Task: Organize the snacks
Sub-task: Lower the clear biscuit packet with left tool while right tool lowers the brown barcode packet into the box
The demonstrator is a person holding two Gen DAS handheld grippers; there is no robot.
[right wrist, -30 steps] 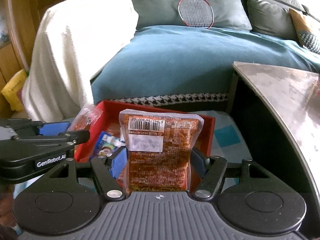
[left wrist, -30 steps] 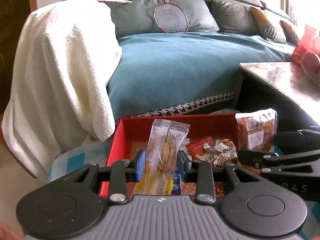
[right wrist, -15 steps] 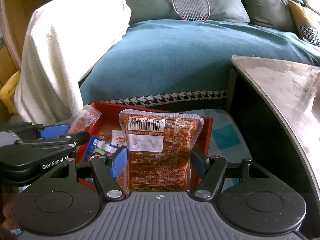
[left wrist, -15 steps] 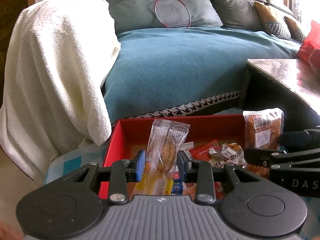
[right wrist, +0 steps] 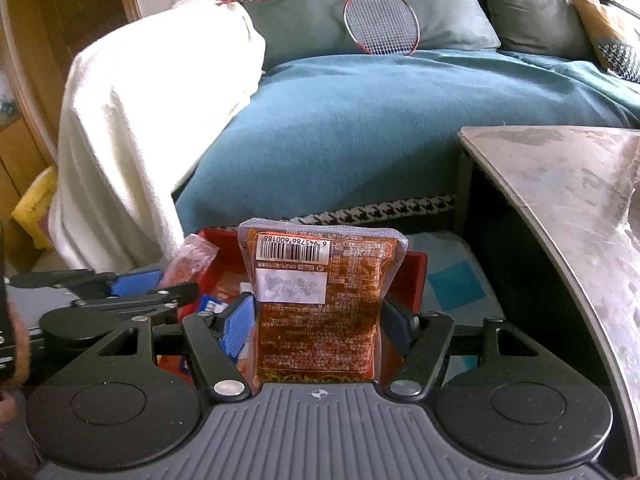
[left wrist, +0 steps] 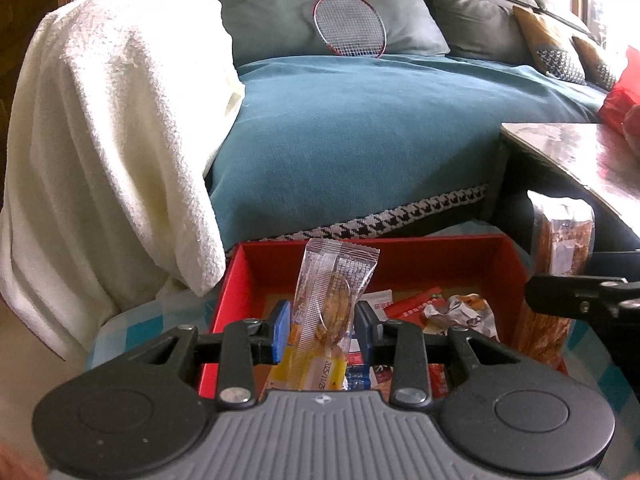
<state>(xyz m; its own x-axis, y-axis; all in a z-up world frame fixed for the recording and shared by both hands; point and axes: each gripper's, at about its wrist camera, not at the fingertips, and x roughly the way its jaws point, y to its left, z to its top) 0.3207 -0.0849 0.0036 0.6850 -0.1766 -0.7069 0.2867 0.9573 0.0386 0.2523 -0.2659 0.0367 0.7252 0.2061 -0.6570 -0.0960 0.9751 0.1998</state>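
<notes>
1. We grip the clear cookie packet (left wrist: 332, 304) upright in our left gripper (left wrist: 322, 330), above the red box (left wrist: 400, 256).
2. Our right gripper (right wrist: 318, 320) clamps the orange snack pack (right wrist: 320, 304), rising toward 12 o'clock over the box's right side.

The left gripper (left wrist: 322, 330) is held level and pointed forward. Its two blue pads (left wrist: 279, 332) are pressed close together from both sides, and something thin is pinched between them. The right gripper (right wrist: 318, 322) is held level too and pointed the same way. Its jaws are spread wider, and something fat is squeezed between its blue pads (right wrist: 239, 325). The two grippers are kept side by side, near each other. In each view, the other gripper is seen at the edge.
</notes>
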